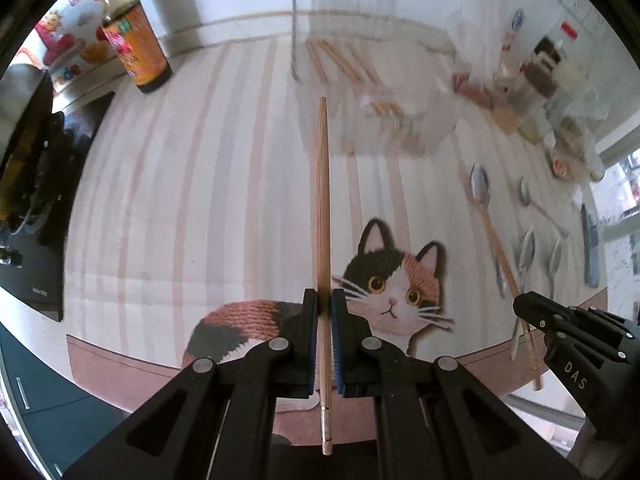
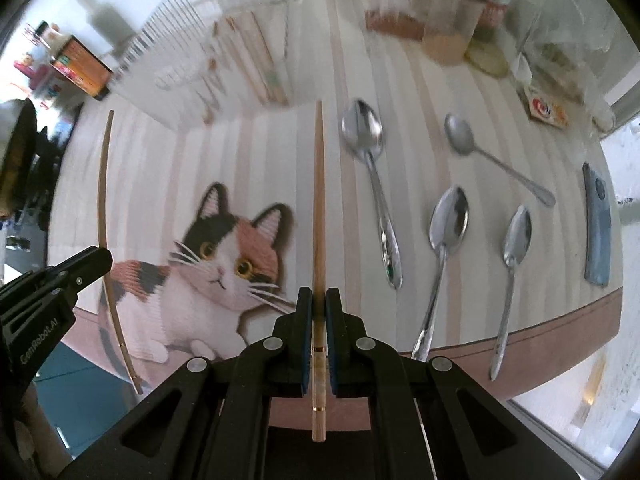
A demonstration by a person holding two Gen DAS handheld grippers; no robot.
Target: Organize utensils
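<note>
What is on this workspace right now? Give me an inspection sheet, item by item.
Surface: striped mat with a cat print.
Job's things: four metal spoons lying right of the cat, the nearest to it at; a clear organizer tray already holding chopsticks.
Clutter: sauce bottle, jars, a blue-grey flat object.
Grippers: left hand-held gripper shut on a wooden chopstick; right hand-held gripper shut on another chopstick.
Cables: nothing seen.
Surroundings: dark cooktop at the left, a window at the right.
</note>
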